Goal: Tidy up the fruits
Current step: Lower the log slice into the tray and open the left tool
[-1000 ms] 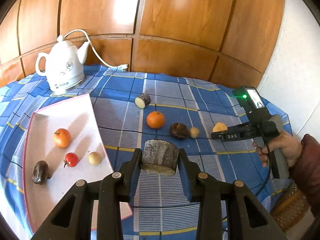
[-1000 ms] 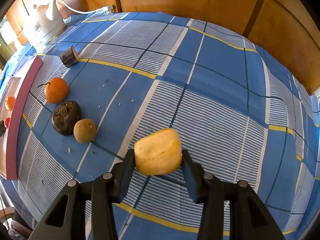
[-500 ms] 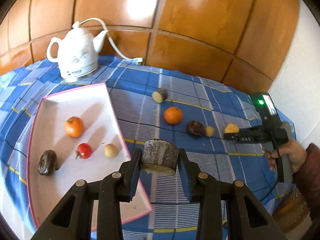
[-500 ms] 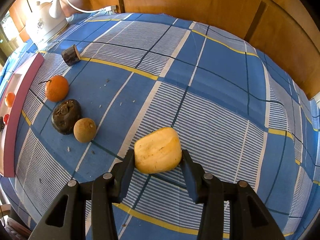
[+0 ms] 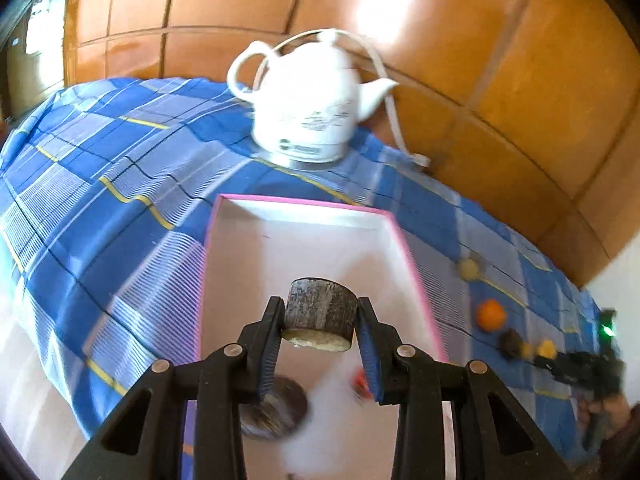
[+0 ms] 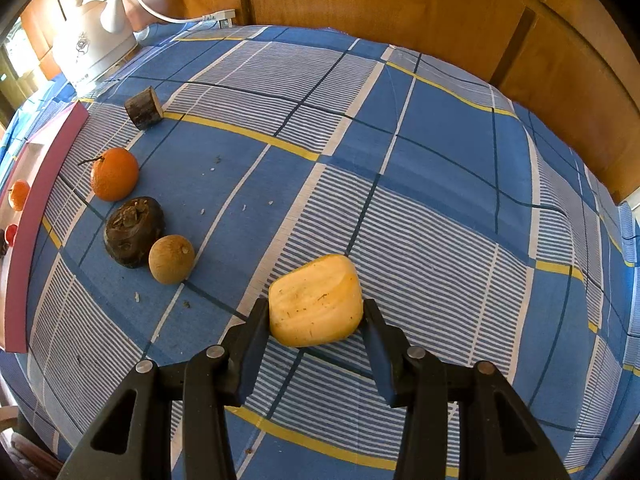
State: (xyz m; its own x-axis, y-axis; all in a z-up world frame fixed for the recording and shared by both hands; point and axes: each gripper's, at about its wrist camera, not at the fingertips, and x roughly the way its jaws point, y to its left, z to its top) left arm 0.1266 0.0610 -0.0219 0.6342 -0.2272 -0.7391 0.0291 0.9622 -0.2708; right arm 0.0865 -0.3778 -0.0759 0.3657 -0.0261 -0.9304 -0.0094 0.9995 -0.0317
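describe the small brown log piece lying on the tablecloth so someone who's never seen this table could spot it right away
Start at the white kettle at the far left of the blue plaid cloth. Just in front of it, past the pink tray's corner, lies the log piece on its side. It heads a row with an orange, and alone has rough bark and a flat, pale cut end.

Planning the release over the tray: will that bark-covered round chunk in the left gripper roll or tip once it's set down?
The bark-covered chunk looks short, wide and flat-ended, so set flat in the pink-rimmed tray it likely stays put. Dropped on its curved side, it could roll. It looks stiff between the left gripper fingers, and the rough bark probably resists slipping.
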